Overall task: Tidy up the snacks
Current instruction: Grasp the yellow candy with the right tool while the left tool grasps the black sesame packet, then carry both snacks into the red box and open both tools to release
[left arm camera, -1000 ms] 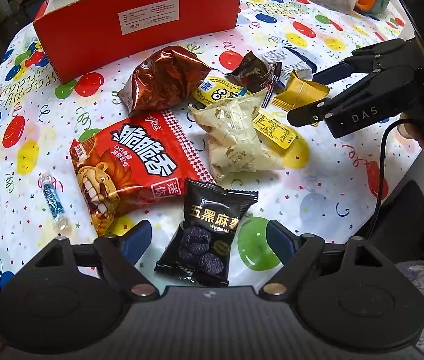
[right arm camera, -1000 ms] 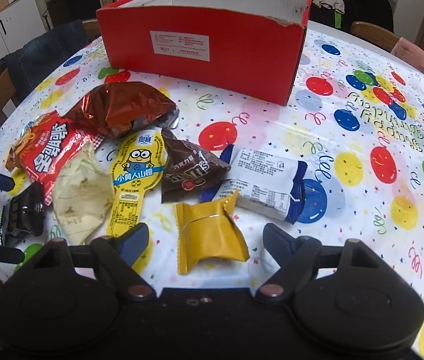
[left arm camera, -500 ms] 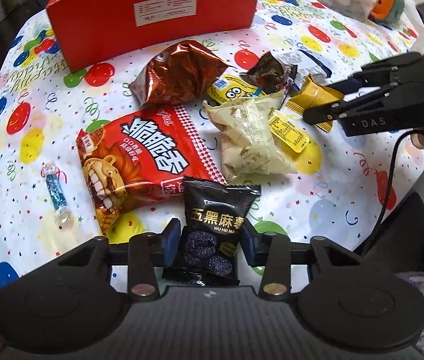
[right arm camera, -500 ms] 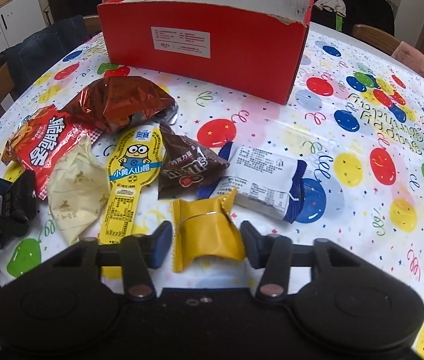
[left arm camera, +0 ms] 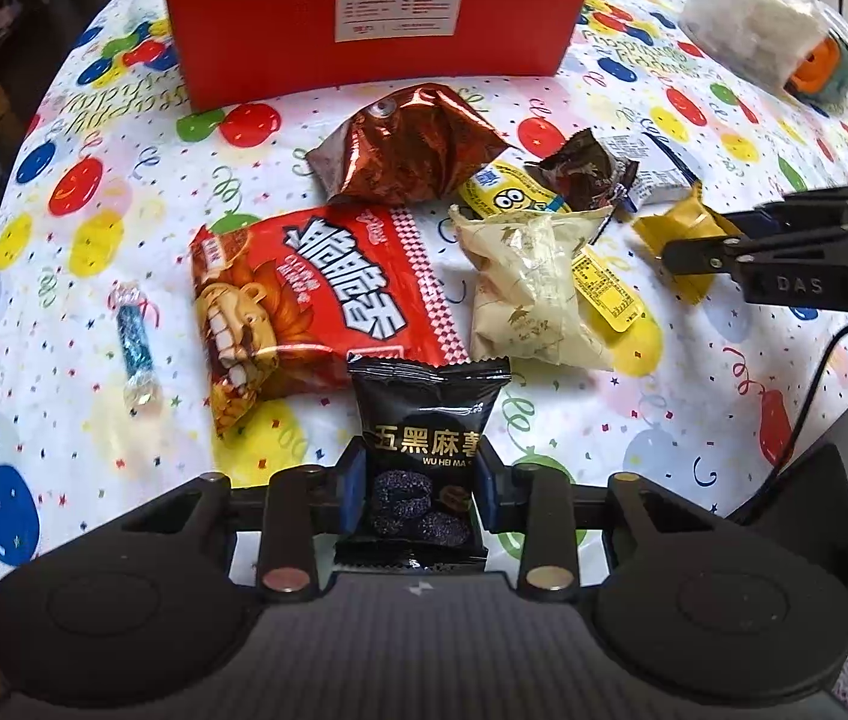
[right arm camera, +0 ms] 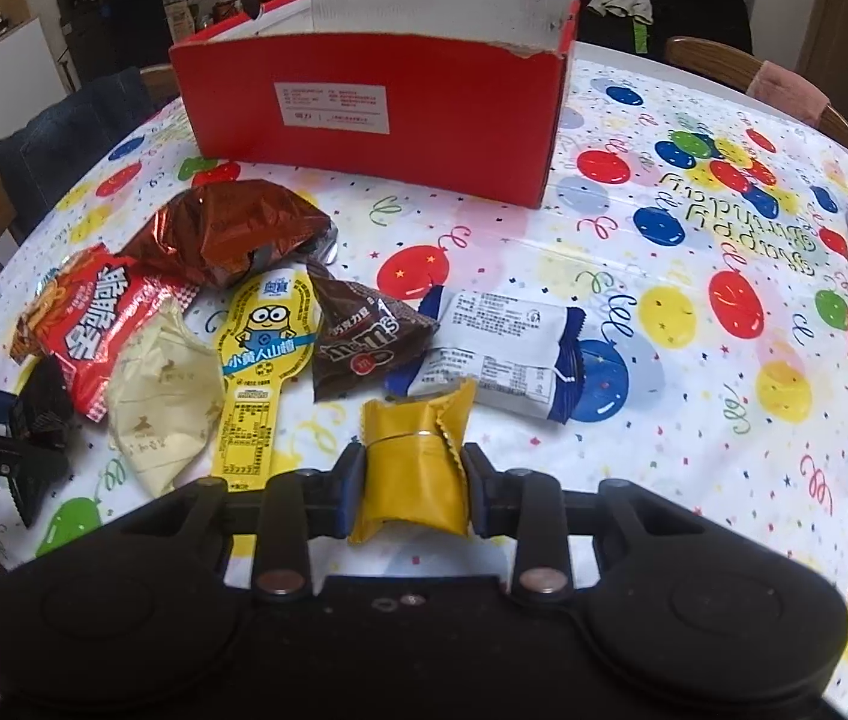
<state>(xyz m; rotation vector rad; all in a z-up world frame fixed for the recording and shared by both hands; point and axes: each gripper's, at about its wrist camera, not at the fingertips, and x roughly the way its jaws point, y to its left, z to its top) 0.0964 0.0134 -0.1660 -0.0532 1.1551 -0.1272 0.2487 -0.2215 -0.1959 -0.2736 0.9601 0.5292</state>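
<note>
The black packet point(left arm camera: 420, 450) carries gold characters 五黑麻 and, beneath them, "WU HEI MA" — the rest is cut off by the blue pad. The right tongs point(left arm camera: 673, 255) bear "DAS" in pale letters on the side. The brown bag point(right arm camera: 363, 342) reads "m&m's", seen upside down. The yellow Minion pack point(right arm camera: 264, 354) shows 小黄人山楂 on a blue band. The cloth point(right arm camera: 742, 228) on the bench says "Happy Birthday" — inverted. The red box point(right arm camera: 375, 114) has a white label, too small to read.
</note>
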